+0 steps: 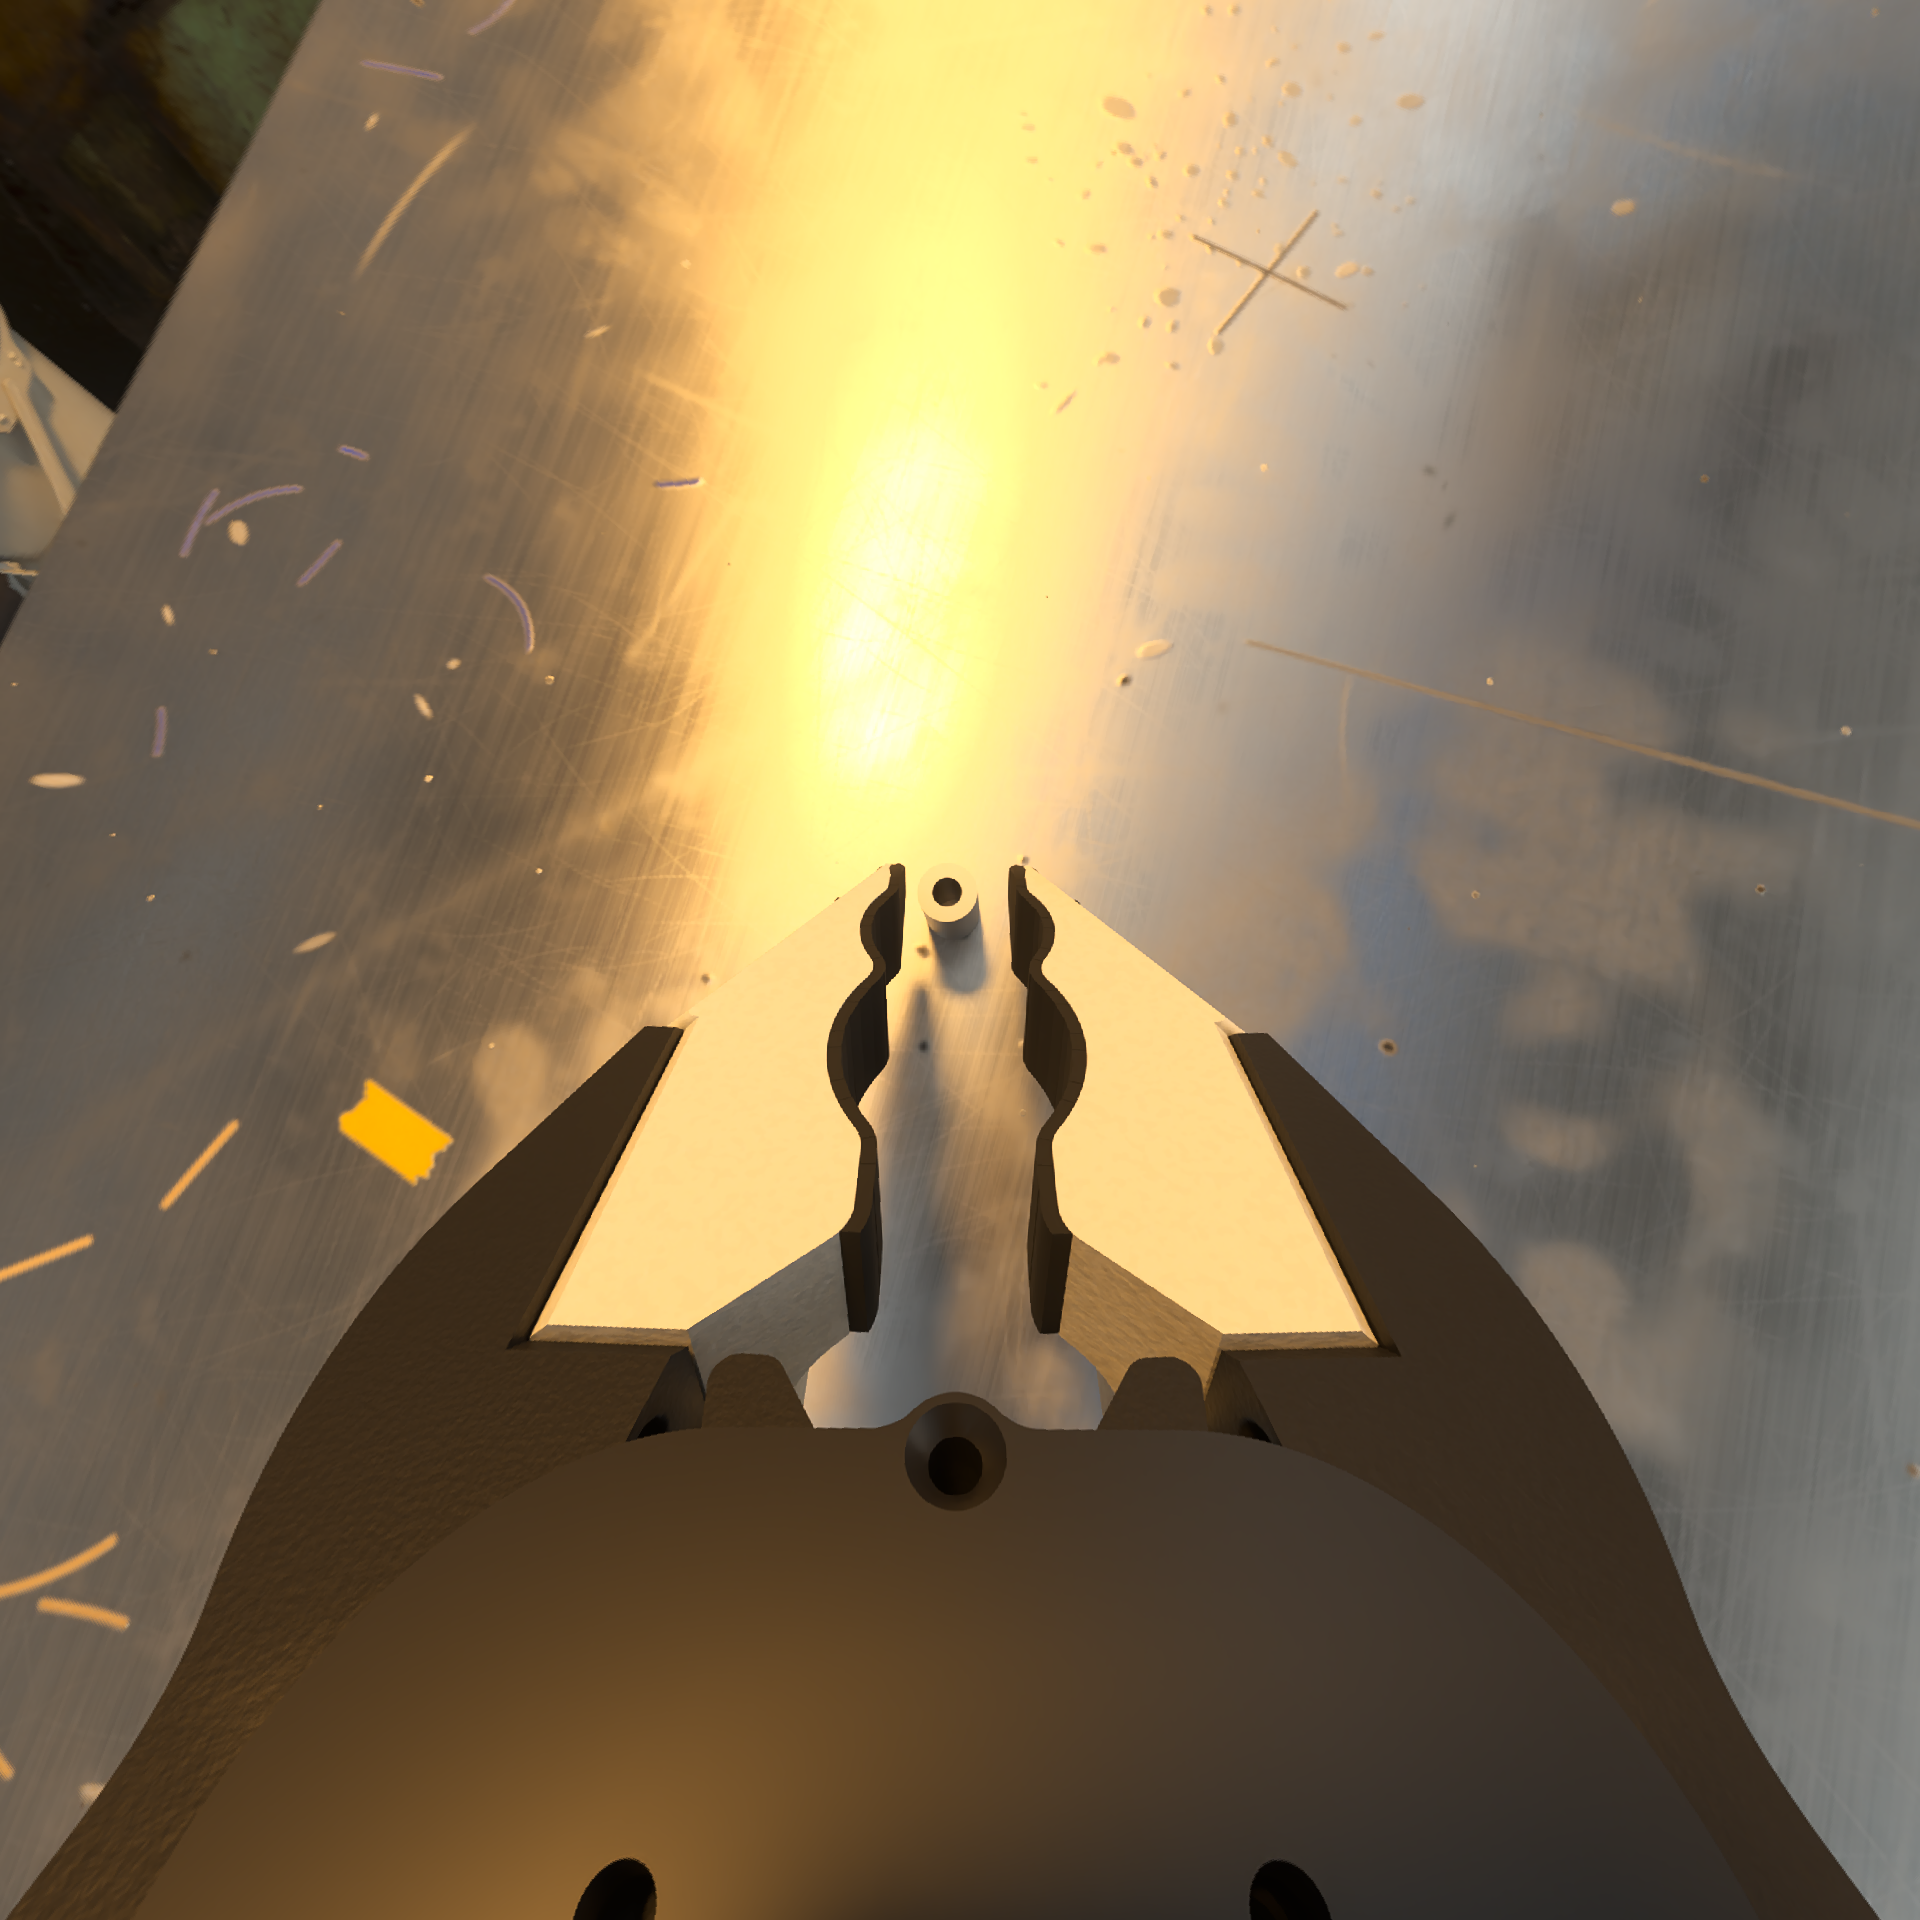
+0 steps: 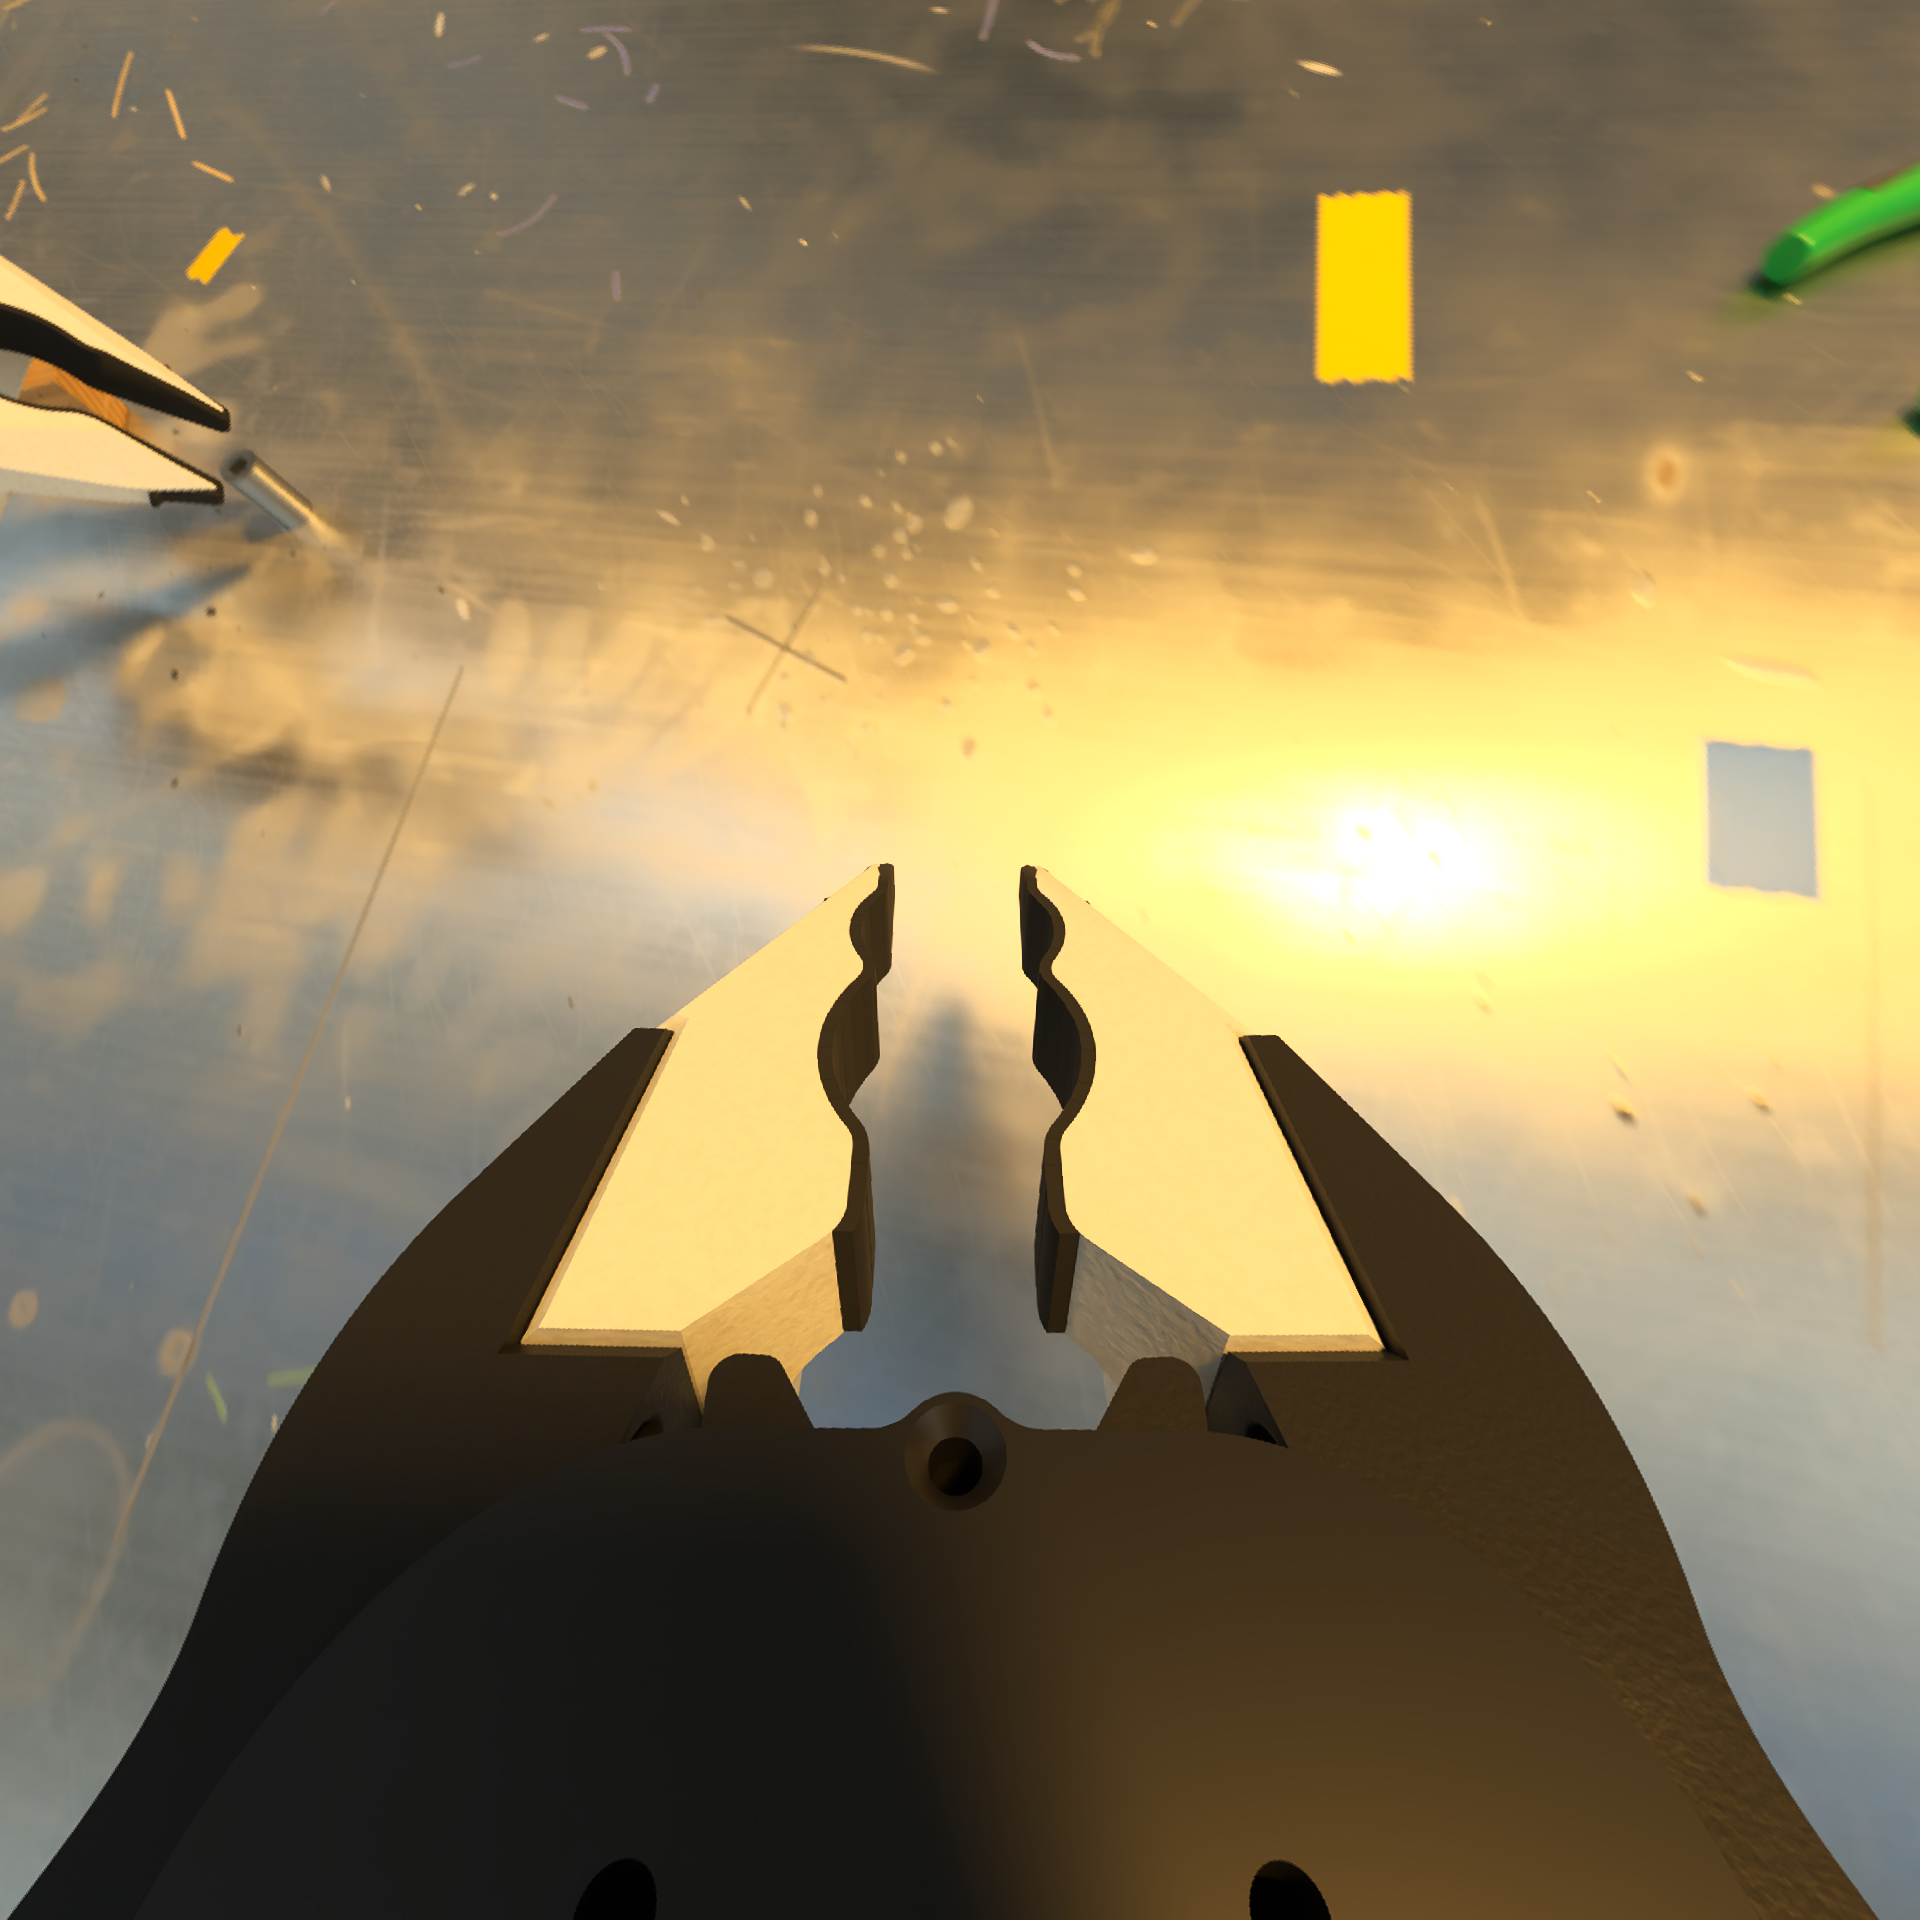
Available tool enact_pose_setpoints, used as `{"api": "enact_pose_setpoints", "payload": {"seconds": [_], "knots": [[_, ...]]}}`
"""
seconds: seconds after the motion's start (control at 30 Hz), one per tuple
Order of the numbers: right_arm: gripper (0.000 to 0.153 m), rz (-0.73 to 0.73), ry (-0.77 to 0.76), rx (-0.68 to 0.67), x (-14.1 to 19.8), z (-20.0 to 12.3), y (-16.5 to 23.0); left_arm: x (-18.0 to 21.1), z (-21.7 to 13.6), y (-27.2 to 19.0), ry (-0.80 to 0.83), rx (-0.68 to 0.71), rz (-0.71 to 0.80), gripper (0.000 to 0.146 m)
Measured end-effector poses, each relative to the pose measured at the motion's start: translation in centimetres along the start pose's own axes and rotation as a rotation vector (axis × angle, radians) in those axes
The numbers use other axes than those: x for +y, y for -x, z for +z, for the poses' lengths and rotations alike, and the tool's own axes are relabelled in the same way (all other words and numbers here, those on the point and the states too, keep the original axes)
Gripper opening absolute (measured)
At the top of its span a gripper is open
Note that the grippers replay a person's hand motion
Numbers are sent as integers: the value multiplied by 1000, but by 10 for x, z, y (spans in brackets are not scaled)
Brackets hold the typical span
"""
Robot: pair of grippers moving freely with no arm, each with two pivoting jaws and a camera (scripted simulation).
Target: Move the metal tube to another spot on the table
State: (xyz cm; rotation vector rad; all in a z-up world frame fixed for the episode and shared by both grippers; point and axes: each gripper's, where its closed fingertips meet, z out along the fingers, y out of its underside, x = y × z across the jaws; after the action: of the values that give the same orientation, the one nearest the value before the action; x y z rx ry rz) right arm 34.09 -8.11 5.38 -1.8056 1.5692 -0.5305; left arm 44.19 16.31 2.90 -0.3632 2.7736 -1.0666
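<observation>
The metal tube [image 1: 951,925] is a short grey cylinder with a hole in its end, on the scratched metal table [image 1: 1455,623]. My left gripper [image 1: 956,878] is open, and its fingertips stand on either side of the tube with a small gap on each side. In the right wrist view the tube [image 2: 272,488] lies at the far left, just off the tips of the left gripper [image 2: 221,457]. My right gripper [image 2: 956,878] is open and empty above the table, well to the right of the tube.
A yellow tape patch [image 2: 1363,286], a pale grey patch [image 2: 1761,819] and a green object [image 2: 1839,239] lie at the right. A small yellow tape piece [image 1: 395,1130] lies left of the left gripper. The table edge [image 1: 156,343] runs at the upper left.
</observation>
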Motion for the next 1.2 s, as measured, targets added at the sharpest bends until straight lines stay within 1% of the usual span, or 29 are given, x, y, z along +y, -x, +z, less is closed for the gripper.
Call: {"api": "enact_pose_setpoints", "payload": {"seconds": [0.1, 0.2, 0.33, 0.47, 0.6, 0.67, 0.73, 0.8, 0.93, 1.03, 1.13, 1.2], "knots": [[24, -30, -6, -24, -21, 34, 15, -2, -5, 0, -16, -12, -12, 19], [24, -64, 31, -44, -31, 63, 20, 2, -8, -1, -16, -9, -13, 20], [24, -71, 33, -34, -41, 79, 8, 11, -8, -2, 7, -17, -15, 19], [24, -64, 63, -24, -44, 89, -9, 10, -5, -3, -6, -1, -22, 19], [33, -114, 76, -17, -38, 94, -13, 10, -2, 1, -6, 7, -43, 19], [34, -125, 77, -43, -37, 95, -10, 11, -1, 4, -8, 7, -56, 19], [34, -157, 91, -57, -36, 98, -7, 11, -1, 6, -10, 19, -71, 19], [34, -185, 94, -39, -36, 100, -7, 11, 0, 7, -8, 23, -74, 19], [33, -172, 88, -68, -37, 100, -7, 12, 0, 11, 4, 16, -69, 19], [32, -208, 95, -65, -36, 99, -7, 11, 0, 11, -1, 21, -74, 19], [32, -226, 90, -58, -37, 95, -5, 11, -1, 12, 1, 15, -71, 19], [32, -218, 46, -76, -45, 86, 1, 13, -3, 13, 5, 7, -75, 19]]}}
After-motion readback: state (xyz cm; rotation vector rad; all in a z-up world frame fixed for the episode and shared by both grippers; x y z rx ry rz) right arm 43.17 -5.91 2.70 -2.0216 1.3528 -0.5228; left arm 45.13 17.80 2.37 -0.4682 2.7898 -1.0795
